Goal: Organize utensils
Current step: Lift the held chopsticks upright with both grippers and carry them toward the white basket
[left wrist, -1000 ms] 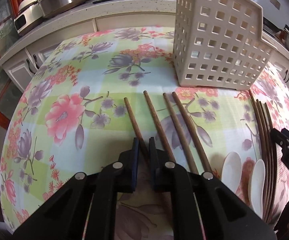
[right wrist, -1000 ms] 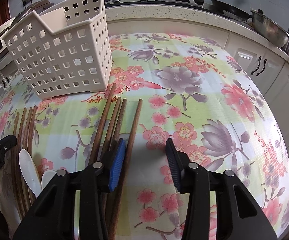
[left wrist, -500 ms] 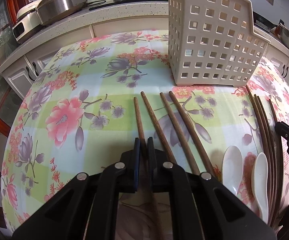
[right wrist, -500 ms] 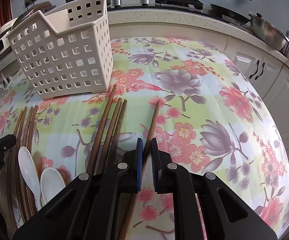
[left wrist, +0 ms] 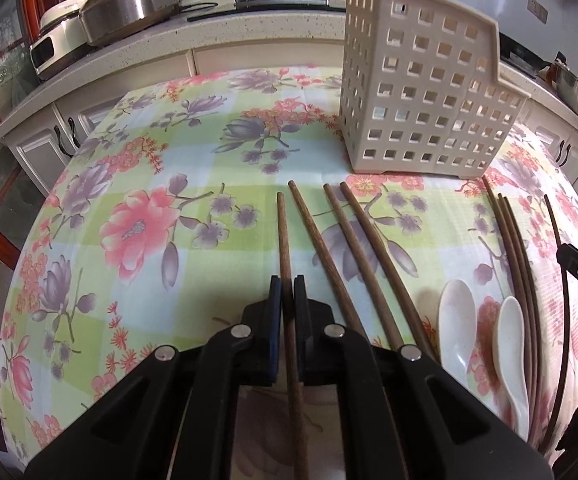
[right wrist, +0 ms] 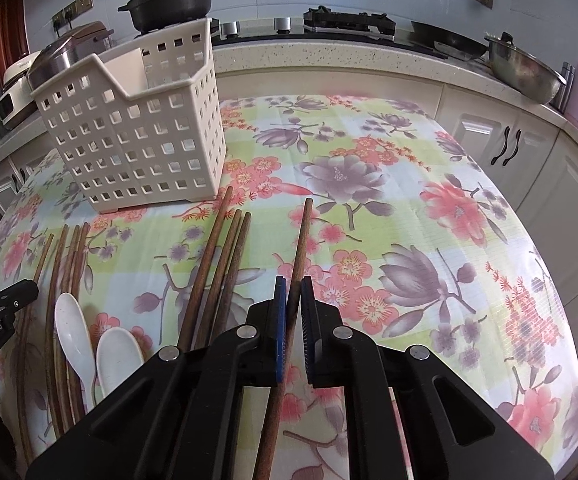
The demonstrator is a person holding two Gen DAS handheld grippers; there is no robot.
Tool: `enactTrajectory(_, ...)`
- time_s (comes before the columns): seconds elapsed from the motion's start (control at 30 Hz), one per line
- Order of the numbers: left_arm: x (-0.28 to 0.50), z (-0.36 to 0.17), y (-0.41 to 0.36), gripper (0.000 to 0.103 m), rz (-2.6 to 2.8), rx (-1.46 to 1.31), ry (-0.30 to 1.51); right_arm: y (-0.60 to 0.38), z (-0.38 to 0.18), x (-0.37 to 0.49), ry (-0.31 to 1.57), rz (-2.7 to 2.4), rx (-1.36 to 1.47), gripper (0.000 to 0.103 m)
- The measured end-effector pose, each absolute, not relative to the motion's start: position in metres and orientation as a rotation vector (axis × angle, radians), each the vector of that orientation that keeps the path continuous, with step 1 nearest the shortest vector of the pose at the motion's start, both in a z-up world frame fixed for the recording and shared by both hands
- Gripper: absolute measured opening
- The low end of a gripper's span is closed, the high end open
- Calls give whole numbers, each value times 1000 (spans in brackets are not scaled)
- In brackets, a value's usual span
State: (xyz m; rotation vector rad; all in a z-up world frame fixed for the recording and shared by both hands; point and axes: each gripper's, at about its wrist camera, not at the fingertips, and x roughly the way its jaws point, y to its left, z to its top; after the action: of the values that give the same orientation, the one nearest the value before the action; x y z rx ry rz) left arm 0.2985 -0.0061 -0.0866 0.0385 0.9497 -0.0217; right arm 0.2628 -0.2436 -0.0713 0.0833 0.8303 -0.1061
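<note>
Your left gripper [left wrist: 287, 294] has its jaws clamped on a brown wooden chopstick [left wrist: 283, 236], whose tip points toward the beige perforated plastic basket [left wrist: 421, 100]. Your right gripper [right wrist: 293, 296] likewise pinches a second brown wooden chopstick [right wrist: 301, 240], just right of the basket. More loose chopsticks [right wrist: 225, 264] and two white ceramic spoons [right wrist: 89, 344] lie in front of the basket on the floral-clothed surface [right wrist: 409, 208].

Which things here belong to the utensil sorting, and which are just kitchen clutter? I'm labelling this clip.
Job:
- left hand-held gripper, chopstick clamped
- right hand-held gripper, chopstick clamped
- loose chopsticks
- white spoons
- perforated basket

Lying about:
- black pot
- steel pan
- cooker
</note>
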Motion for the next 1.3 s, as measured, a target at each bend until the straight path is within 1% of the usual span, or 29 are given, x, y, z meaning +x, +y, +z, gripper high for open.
enactTrajectory(0.37,273,-55,0,6,-35,23,857,-228,-39,237,726,-90,38,9)
enactTrajectory(0.6,248,-33,-1,6,-56,28,790,-223,-16,217,662,-66,13,7)
enactTrajectory(0.67,245,-32,0,6,-56,28,792,-229,-15,216,663,-54,29,7)
enactTrajectory(0.77,245,-36,5,6,-50,22,807,-245,-24,223,719,-32,76,7)
enactTrajectory(0.9,247,-44,11,6,-46,11,823,-257,-51,236,816,-28,115,13)
enactTrajectory(0.93,248,-47,11,6,-48,7,830,-259,-56,238,829,-27,123,17)
enactTrajectory(0.97,249,-50,12,6,-52,3,834,-263,-62,242,844,-33,140,26)
enactTrajectory(1.0,251,-52,13,6,-54,0,838,-267,-65,243,850,-37,152,31)
enactTrajectory(1.03,252,-54,14,6,-56,-2,845,-271,-68,246,856,-40,163,39)
enactTrajectory(1.3,264,-63,18,6,-79,-25,868,-279,-79,262,944,-21,118,39)
